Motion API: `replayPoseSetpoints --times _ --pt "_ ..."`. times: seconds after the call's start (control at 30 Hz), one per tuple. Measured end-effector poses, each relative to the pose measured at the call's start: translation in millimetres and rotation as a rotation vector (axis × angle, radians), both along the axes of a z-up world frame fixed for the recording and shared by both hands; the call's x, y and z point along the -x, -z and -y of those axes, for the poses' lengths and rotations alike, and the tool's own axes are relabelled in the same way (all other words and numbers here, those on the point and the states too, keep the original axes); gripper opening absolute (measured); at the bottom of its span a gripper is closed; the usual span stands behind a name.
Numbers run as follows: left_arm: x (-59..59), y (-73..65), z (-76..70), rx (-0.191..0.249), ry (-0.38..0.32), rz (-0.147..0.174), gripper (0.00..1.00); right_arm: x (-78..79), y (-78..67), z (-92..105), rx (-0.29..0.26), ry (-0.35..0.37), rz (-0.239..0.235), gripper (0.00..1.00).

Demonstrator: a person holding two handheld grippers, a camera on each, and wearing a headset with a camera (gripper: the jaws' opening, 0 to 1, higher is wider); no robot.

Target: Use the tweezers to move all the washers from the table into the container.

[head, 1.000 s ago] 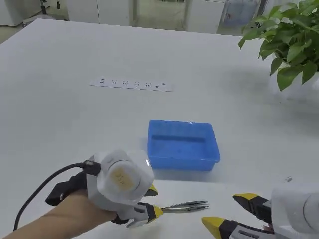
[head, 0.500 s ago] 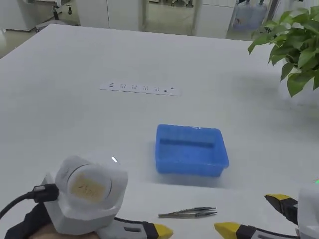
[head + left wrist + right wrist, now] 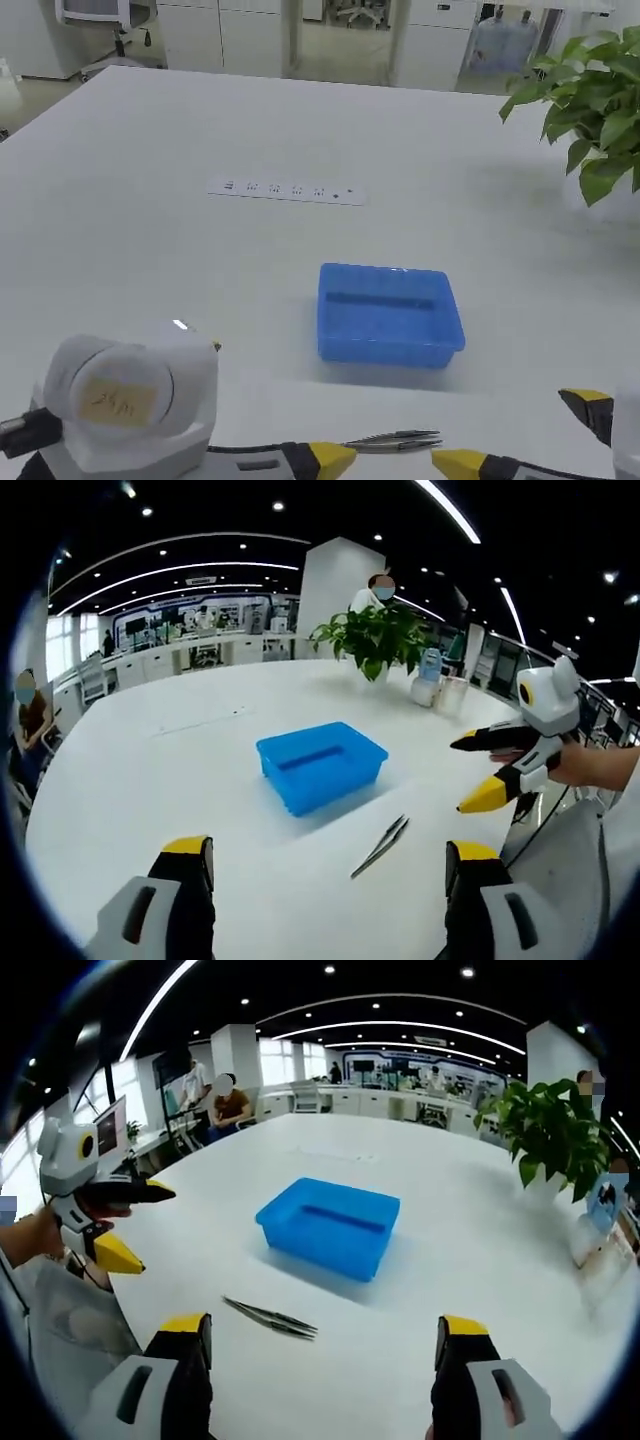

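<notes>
At the near left, the left gripper (image 3: 328,852) hangs over the white table (image 3: 150,150) with its two yellow-tipped fingers (image 3: 185,846) spread wide apart, holding nothing and touching nothing. In the right gripper view it shows at the left edge in a person's hand, both tips plainly separated. Far beyond it, towards the middle of the table, a white power strip (image 3: 287,190) lies flat. Just right of the left gripper's nearer tip, at the near edge of the head view, the tweezers (image 3: 393,438) lie flat on the table, free of both grippers. They rest between the two grippers and on the near side of the blue container (image 3: 390,350), apart from it. The container sits on the table a little right of centre, open side up, and its inside looks plain blue, too blurred to make out any small parts. At the near right, the right gripper (image 3: 323,1325) is also wide open, its yellow-tipped fingers (image 3: 462,1326) well apart with nothing between them. In the left gripper view it is held above the table edge, well right of the tweezers. At the far right stands a green leafy plant (image 3: 590,60).
</notes>
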State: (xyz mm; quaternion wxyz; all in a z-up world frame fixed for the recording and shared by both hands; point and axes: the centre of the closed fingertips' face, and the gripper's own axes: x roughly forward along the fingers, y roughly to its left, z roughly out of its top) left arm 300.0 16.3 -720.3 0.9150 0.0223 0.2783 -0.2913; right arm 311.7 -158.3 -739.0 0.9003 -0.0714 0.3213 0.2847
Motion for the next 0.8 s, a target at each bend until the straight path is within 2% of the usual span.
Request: replayPoseSetpoints --times 0.13,0.2,0.27,0.5,0.8 --pt "0.1 1.5 0.0 -0.012 0.007 0.004 0.99 -4.0 -0.4 1.5 -0.004 0.015 0.011 0.94" --pt "-0.1 1.5 0.2 0.004 -0.006 -0.006 0.99 -5.3 0.2 1.4 -0.005 0.017 0.009 0.96" --pt "-2.1 -1.3 0.1 0.025 -0.014 0.004 0.99 -5.8 0.8 1.2 0.006 0.013 0.008 0.97" --pt "-6.4 1.6 -7.6 0.005 -0.046 -0.011 0.99 -7.3 1.6 -0.4 0.015 0.009 0.009 0.99" --pt "-6.7 3.0 -11.1 -0.007 -0.056 -0.011 0.99 -8.9 5.0 -1.5 0.013 0.012 -0.003 0.99"
